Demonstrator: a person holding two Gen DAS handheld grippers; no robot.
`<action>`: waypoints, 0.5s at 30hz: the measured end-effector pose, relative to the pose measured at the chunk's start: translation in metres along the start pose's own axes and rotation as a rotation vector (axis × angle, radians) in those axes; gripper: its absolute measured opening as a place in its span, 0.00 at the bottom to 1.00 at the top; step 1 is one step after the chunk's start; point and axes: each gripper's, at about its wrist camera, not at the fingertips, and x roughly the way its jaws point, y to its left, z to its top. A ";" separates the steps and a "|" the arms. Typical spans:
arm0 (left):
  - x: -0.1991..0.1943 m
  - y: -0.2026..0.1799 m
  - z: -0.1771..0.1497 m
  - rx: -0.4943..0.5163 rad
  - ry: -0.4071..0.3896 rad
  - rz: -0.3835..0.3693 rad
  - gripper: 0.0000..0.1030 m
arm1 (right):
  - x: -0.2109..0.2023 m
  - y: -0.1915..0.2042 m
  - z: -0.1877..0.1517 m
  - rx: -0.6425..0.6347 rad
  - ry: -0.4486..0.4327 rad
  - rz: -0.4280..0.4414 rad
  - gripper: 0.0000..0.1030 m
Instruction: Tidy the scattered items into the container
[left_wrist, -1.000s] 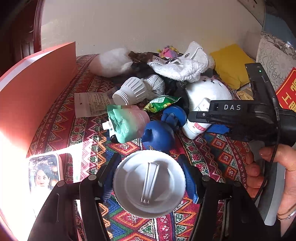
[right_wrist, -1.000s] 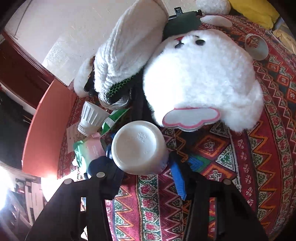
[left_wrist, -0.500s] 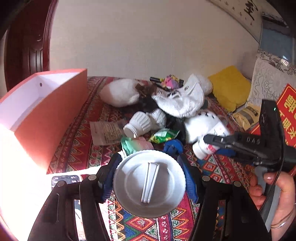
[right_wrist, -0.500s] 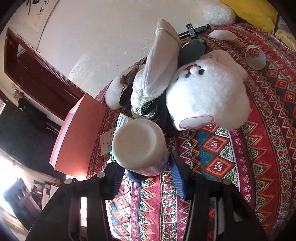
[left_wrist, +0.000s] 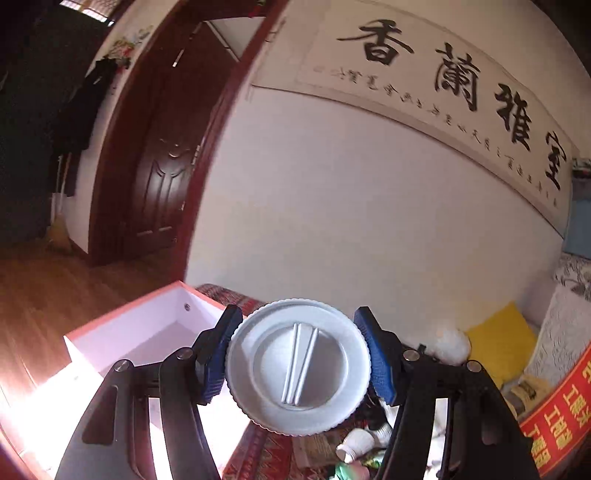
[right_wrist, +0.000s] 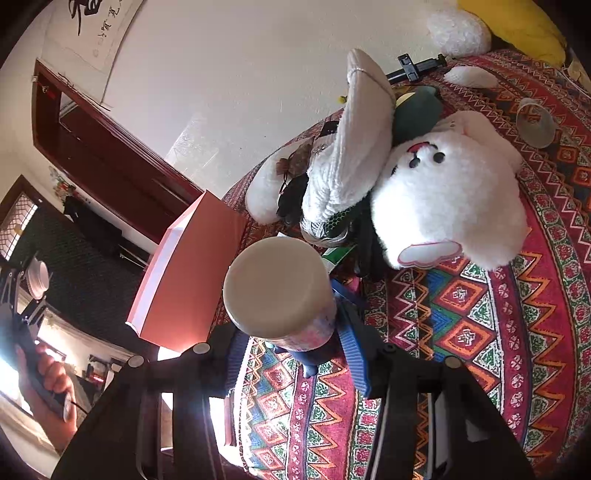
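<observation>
Transport step, both grippers loaded. Left gripper (left_wrist: 298, 365) has its fingers pinching a white ribbed lid (left_wrist: 297, 367) by its rim, held in the air beside the open orange box (left_wrist: 147, 325), which sits at lower left in the left wrist view with its white inside showing. Right gripper (right_wrist: 286, 328) has its fingers clamped on a white bottle (right_wrist: 277, 291), base toward the camera, above the patterned bed cover (right_wrist: 461, 314), box just to the left. Plush rabbit (right_wrist: 443, 192), towel, cups remain scattered on the bed. Next move likely: swing the lid over the box opening, lower, release; then same for the bottle. The box wall must be cleared first.
</observation>
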 end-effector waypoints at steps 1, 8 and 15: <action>0.005 0.008 0.005 -0.001 -0.008 0.019 0.60 | 0.001 -0.001 0.001 0.001 0.004 0.001 0.44; 0.069 0.058 -0.001 -0.011 0.088 0.126 0.60 | 0.016 0.007 0.002 -0.044 0.036 0.002 0.44; 0.123 0.102 -0.024 -0.098 0.271 0.214 1.00 | 0.025 0.027 -0.009 -0.123 0.066 0.012 0.44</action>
